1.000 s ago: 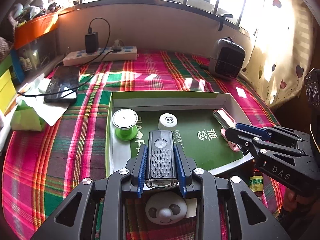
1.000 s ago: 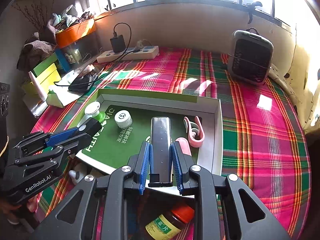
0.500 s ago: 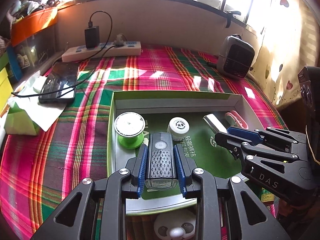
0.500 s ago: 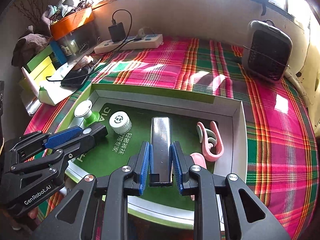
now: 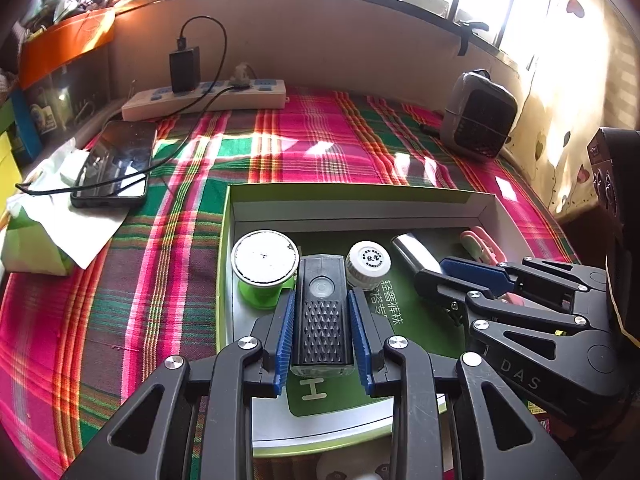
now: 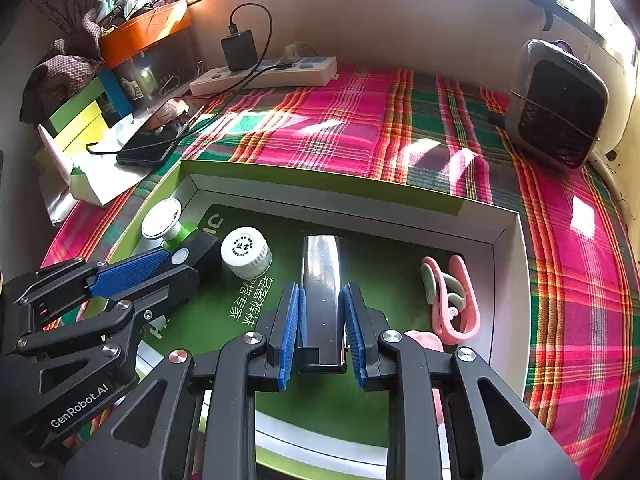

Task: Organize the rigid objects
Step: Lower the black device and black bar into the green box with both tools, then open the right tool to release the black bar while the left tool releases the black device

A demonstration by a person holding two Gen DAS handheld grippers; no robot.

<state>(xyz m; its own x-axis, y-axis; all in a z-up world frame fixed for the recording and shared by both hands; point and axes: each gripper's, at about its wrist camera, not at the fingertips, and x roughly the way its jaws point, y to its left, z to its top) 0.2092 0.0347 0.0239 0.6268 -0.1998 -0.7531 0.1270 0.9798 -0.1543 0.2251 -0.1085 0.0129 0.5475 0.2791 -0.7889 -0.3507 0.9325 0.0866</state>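
Plastic bike light [image 5: 322, 320], stiff and likely light, clamped mid-body in left gripper [image 5: 322, 332] over green box [image 5: 344, 202]; glossy, possibly slippery metal bar [image 6: 322, 300] pinched in right gripper [image 6: 322, 332], also over box.

The woven plaid cloth [image 6: 340, 120] looks matt and coarse, the cardboard box [image 6: 320, 184] smooth. A glossy metal bar [image 6: 322, 280] mirrors light; the black plastic bike light [image 5: 322, 312] has a studded, matt top.
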